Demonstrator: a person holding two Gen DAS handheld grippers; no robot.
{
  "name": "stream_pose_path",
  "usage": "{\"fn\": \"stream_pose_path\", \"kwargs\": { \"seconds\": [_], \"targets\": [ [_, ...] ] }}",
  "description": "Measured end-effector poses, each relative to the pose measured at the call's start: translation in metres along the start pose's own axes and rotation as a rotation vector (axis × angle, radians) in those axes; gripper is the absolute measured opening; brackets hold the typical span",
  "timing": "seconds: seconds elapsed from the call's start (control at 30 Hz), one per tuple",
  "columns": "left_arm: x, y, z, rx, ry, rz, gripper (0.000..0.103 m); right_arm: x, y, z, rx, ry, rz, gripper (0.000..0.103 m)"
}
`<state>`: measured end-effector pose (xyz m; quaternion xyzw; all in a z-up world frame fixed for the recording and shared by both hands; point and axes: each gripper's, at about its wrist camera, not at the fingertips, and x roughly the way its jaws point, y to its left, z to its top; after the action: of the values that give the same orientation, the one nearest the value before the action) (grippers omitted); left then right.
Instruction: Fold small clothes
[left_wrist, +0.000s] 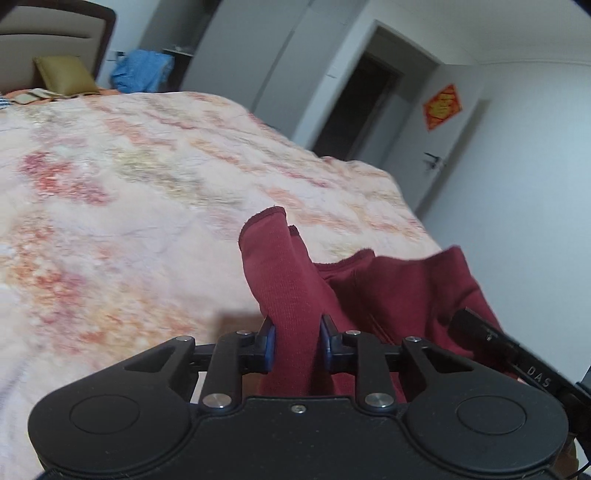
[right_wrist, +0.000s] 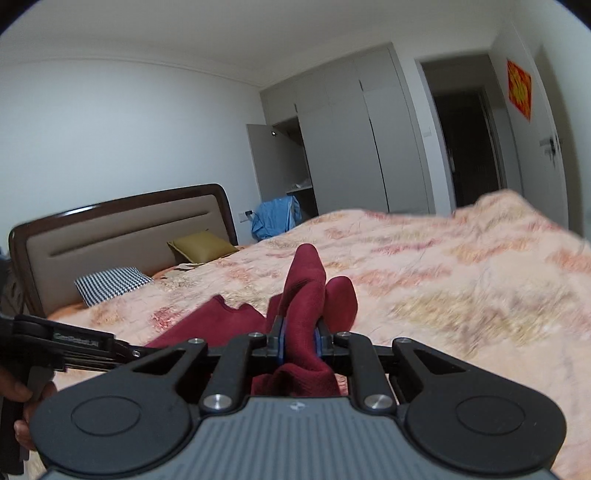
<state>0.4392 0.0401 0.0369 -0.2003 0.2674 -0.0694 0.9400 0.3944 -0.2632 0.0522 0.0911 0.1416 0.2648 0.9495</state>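
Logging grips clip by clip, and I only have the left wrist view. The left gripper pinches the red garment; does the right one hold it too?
Observer: Yes. The right gripper is shut on a bunched fold of the red garment.
Operator: Is any hand in view?
Observer: Yes. A hand at the lower left of the right wrist view holds the handle of the left gripper.
Operator: Is the wardrobe closed?
Observer: No. One wardrobe door stands open, above the blue cloth.
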Motion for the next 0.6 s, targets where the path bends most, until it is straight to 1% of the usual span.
{"fn": "stream_pose_path", "kwargs": {
  "seconds": [0.07, 0.13, 0.17, 0.23, 0.3, 0.43, 0.5, 0.53, 0.6],
  "targets": [
    [0.005, 0.01, -0.001, -0.019, 0.014, 0.021, 0.026, 0.016, -0.005, -0.007, 0.054, 0.036, -0.001, 0.017],
    [0.015, 0.019, -0.009, -0.028, 0.049, 0.049, 0.026, 0.031, -0.015, -0.017, 0.104, 0.089, -0.008, 0.016],
    [0.019, 0.023, -0.014, -0.029, 0.065, 0.067, 0.026, 0.036, -0.019, -0.022, 0.117, 0.115, -0.023, 0.016],
    [0.023, 0.029, -0.023, -0.026, 0.064, 0.097, 0.028, 0.042, -0.023, -0.033, 0.116, 0.149, -0.067, 0.016],
    [0.024, 0.035, -0.026, -0.046, 0.057, 0.095, 0.03, 0.043, -0.028, -0.039, 0.109, 0.171, -0.105, 0.016],
    [0.023, 0.038, -0.028, -0.054, 0.056, 0.095, 0.033, 0.041, -0.035, -0.044, 0.109, 0.196, -0.126, 0.02],
    [0.022, 0.036, -0.027, -0.057, 0.059, 0.094, 0.046, 0.038, -0.035, -0.045, 0.103, 0.192, -0.139, 0.025],
    [0.02, 0.034, -0.026, -0.056, 0.058, 0.097, 0.049, 0.037, -0.033, -0.044, 0.098, 0.187, -0.147, 0.028],
    [0.015, 0.03, -0.025, -0.048, 0.053, 0.108, 0.063, 0.032, -0.03, -0.041, 0.089, 0.177, -0.153, 0.035]
  ]
}}
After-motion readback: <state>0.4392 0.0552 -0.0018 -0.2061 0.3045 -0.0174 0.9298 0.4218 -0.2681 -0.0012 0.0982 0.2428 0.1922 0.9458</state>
